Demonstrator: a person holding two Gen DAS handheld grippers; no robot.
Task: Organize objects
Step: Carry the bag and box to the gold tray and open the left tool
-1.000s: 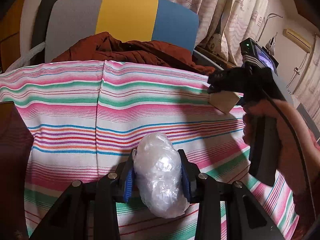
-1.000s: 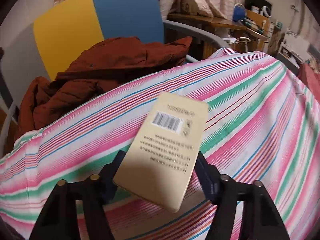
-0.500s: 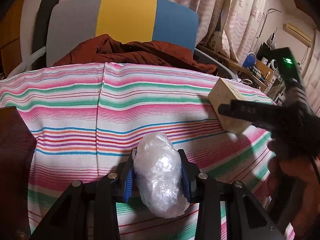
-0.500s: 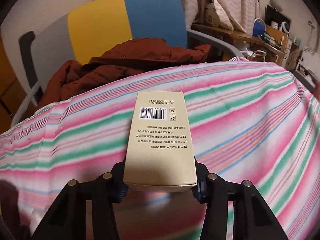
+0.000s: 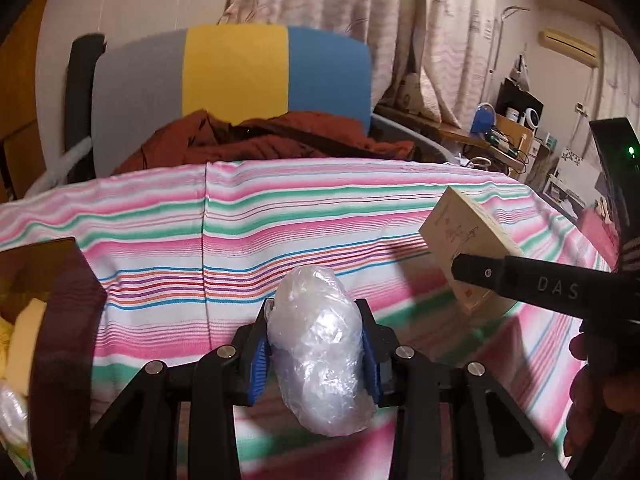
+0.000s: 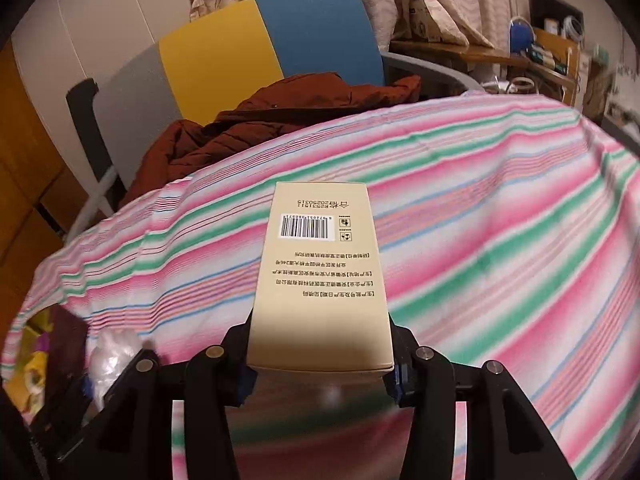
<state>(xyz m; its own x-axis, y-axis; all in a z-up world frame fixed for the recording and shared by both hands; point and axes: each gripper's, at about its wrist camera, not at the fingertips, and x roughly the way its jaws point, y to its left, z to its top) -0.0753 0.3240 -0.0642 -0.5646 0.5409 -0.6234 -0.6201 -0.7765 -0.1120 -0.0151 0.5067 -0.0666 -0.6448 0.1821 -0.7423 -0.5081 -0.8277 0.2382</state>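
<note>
Left wrist view. The left gripper (image 5: 316, 354) sits at lower centre, its blue-padded fingers (image 5: 258, 364) clamped on either side of a crumpled clear plastic bundle (image 5: 320, 356), which is held above the striped cloth (image 5: 280, 220). At right of the frame the right gripper (image 5: 516, 280) enters from the edge, one black finger lying across a beige carton (image 5: 468, 240) that is tilted, its far end raised. A hand (image 5: 596, 392) grips the handle at lower right. At the left edge a dark translucent container (image 5: 64, 320) stands with yellow items inside; their kind cannot be made out. Beyond the cloth, a rust-red jacket (image 5: 260, 140) lies heaped on a chair with a grey, yellow and blue backrest (image 5: 236, 68). A cluttered desk (image 5: 500, 136) shows at upper right.

Right wrist view. The right gripper (image 6: 320, 376) at lower centre is closed on the near end of the beige carton (image 6: 320, 280), which points away over the striped cloth (image 6: 500, 240). This view alone shows the carton's printed face, with barcode (image 6: 306, 226) and lines of text. The plastic bundle (image 6: 114, 350) and left gripper (image 6: 116, 376) appear at lower left, next to the dark container (image 6: 68, 332). The jacket (image 6: 260, 128) and backrest (image 6: 260, 48) occupy the upper centre.
</note>
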